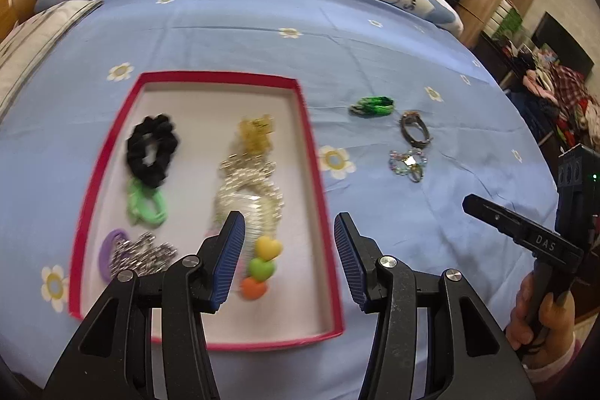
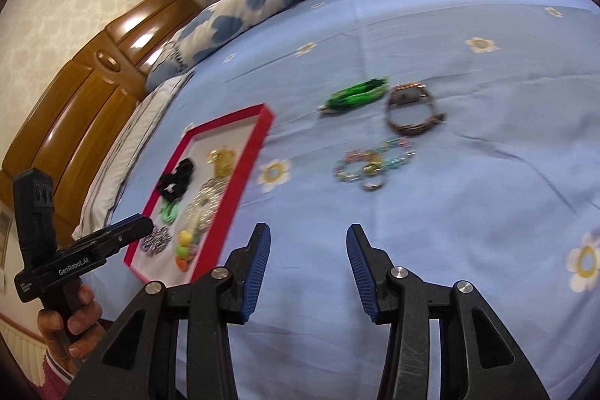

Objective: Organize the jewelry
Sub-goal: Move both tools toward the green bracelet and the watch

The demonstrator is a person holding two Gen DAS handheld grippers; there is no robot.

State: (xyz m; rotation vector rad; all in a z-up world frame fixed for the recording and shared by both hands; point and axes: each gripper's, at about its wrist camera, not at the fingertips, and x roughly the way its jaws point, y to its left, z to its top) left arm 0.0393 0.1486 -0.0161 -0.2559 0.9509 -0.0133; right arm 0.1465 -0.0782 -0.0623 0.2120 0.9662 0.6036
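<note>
- While both pairs of tongs hover over the bed [image 1: 240, 25], each stands open with nothing between its blue pads: the left tongs [image 1: 288, 257] above the near end of the red-rimmed tray [image 1: 317, 197], the right tongs [image 2: 308, 267] above bare sheet to the right of that tray.
- Ahead of the left tongs, inside the tray: a heart-bead piece [image 1: 260, 263] in yellow, green and orange lies just between the fingertips' line of sight; a silver chain bundle [image 1: 247, 186] lies beyond it; a golden clip [image 1: 257, 132] lies farthest.
- To the left of the left tongs, also in the tray: a black scrunchie [image 1: 152, 147], a green hair tie [image 1: 146, 205] touching its near edge, and a purple hair tie [image 1: 108, 250] beside a small silver piece [image 1: 144, 252].
- Ahead of the right tongs, on the sheet outside the tray: a beaded bracelet [image 2: 375, 164] nearest, a watch [image 2: 410, 111] beyond it and slightly right, and a green bracelet [image 2: 356, 94] beyond and slightly left; the three lie near one another, apart.
- The right tongs also show at the right edge of the left wrist view, held by a hand [image 1: 540, 317]; the left tongs show at the left edge of the right wrist view, likewise held by a hand [image 2: 71, 325].
- Both views are motion-blurred, so fine detail of the jewelry cannot be told.
</note>
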